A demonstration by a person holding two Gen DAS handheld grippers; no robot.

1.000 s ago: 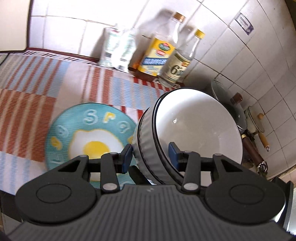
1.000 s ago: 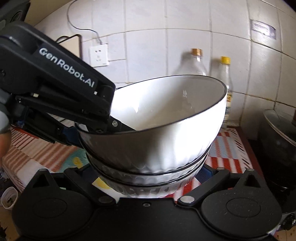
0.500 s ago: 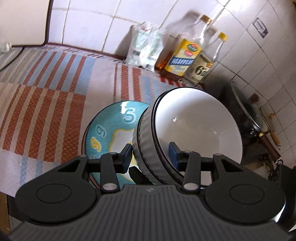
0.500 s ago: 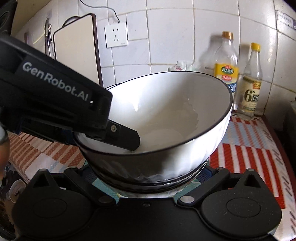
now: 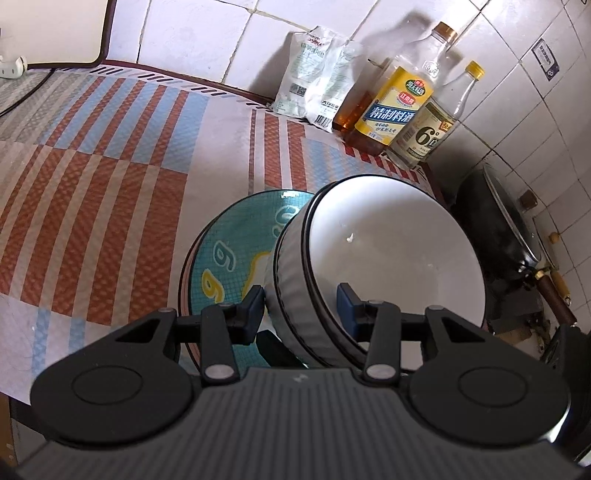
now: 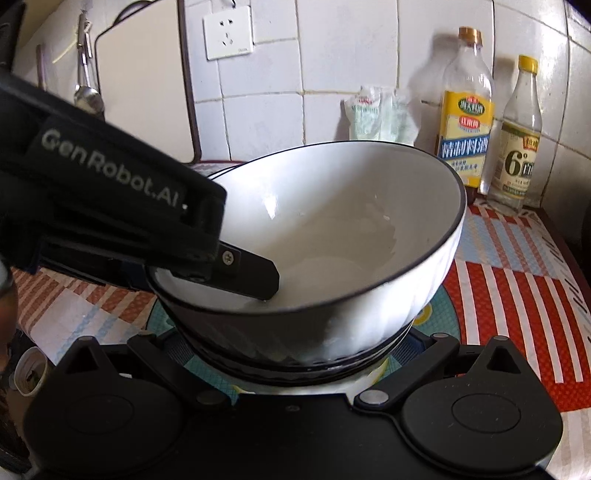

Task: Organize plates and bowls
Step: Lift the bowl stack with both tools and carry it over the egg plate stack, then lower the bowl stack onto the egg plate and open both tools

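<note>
In the left wrist view, the left tongs (image 5: 301, 308) are clamped on the near wall of the stacked white bowls (image 5: 391, 258): one blue pad sits outside the ribbed wall, the other inside the top bowl. The stack is tilted, its opening turned up and to the right, and it hangs over the teal plate (image 5: 236, 251), which lies on the striped mat (image 5: 110, 177) covering the counter. Whether the lowest bowl touches the plate cannot be told here. Against the tiled wall behind stand a white packet (image 5: 314, 74), a yellow-labelled bottle (image 5: 399, 96) and a smaller clear bottle (image 5: 432, 125) just beside it. A dark pan (image 5: 502, 229) sits to the right, beyond the counter's edge.

In the right wrist view, the bowls (image 6: 351, 240) fill the middle of the frame, and the left tongs (image 6: 221, 269) reach in from the left, one finger (image 6: 255, 273) lying inside the top bowl against its wall. The right tongs (image 6: 299, 350) sit low under the stack, their arms spread to either side of its base; the fingertips are hidden behind the bowls, so whether they press on it cannot be told. The teal plate (image 6: 439, 321) shows below and around the base. A wall socket (image 6: 229, 33) and a pale cutting board (image 6: 144, 85) are at the back.
</note>
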